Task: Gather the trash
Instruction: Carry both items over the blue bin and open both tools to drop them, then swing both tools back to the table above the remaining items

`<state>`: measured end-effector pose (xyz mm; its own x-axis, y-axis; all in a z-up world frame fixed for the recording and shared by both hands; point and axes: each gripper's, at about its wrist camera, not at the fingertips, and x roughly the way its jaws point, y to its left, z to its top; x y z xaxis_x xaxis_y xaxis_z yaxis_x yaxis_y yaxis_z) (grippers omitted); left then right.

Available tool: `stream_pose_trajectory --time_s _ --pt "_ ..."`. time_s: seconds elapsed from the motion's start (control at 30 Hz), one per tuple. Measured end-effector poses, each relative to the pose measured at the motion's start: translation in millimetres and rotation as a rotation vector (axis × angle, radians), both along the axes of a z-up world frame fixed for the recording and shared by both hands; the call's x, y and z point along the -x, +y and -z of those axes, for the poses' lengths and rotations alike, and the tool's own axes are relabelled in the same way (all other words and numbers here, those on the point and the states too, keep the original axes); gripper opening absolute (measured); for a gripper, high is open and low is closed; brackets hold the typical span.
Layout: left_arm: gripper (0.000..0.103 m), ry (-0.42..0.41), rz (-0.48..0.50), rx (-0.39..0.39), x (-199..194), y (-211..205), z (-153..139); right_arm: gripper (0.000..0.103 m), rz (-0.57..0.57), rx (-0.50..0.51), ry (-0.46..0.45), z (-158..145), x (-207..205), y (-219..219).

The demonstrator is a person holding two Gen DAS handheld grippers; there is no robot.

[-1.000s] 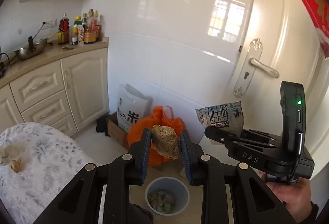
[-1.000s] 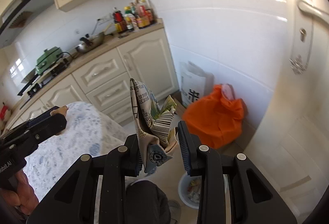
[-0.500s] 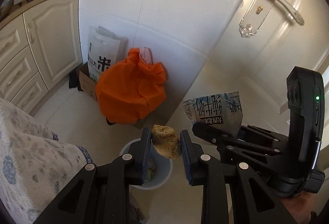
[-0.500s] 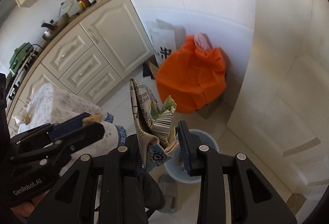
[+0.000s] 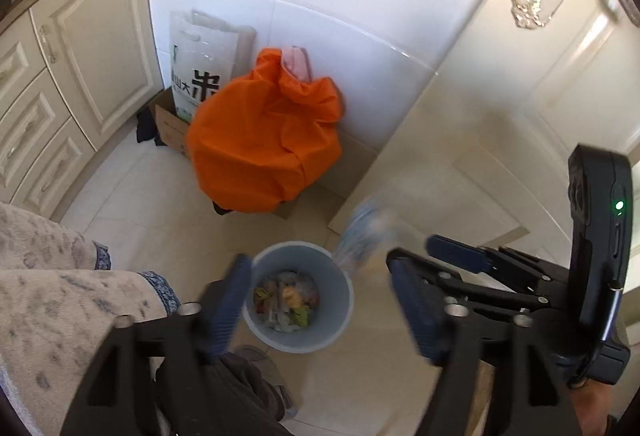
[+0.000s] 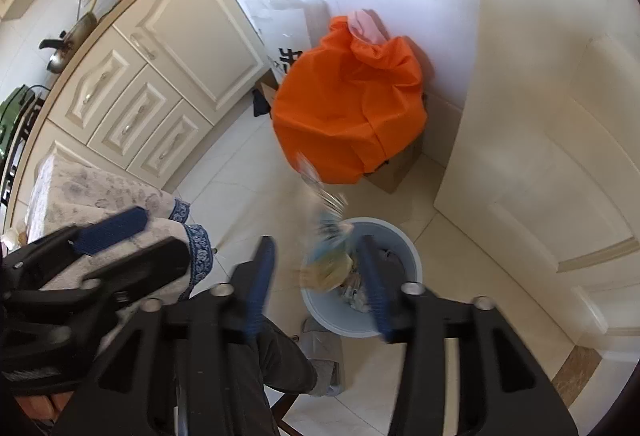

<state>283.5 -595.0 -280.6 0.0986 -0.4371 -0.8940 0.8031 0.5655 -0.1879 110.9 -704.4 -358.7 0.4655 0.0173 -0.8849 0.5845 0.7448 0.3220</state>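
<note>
Over the floor at the foot of the desk, we hold both tools above the bin. Behind it, at twelve o'clock, slumps the orange bag. To drop well, we keep each tool centred over the rim until its load clears. The left tool is opening with nothing between its pads. The right tool is opening too, and the blurred carton is falling between them toward the bin, at its eleven o'clock edge.
</note>
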Motion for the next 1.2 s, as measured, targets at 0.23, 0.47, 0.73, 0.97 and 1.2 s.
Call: stream_pose_trajectory --time_s 0.23,0.47,0.73,0.97,1.2 --pt "0.094 -0.085 -0.025 -0.003 8 9 -6 0.099 0.047 0.01 0.009 0 9 -3" --pt "0.099 -0.179 -0.071 0.032 29 47 -38 0.103 0.063 0.027 -0.008 -16 9 4" --pt "0.101 -0.25 -0.168 0.121 44 117 -88 0.103 0.019 0.082 -0.106 -70 -7 31" --pt "0.102 -0.318 -0.286 0.198 54 203 -133 0.103 -0.046 0.137 -0.203 -123 -29 71" --pt "0.102 -0.428 -0.43 0.233 67 294 -173 0.103 -0.162 0.187 -0.329 -181 -59 130"
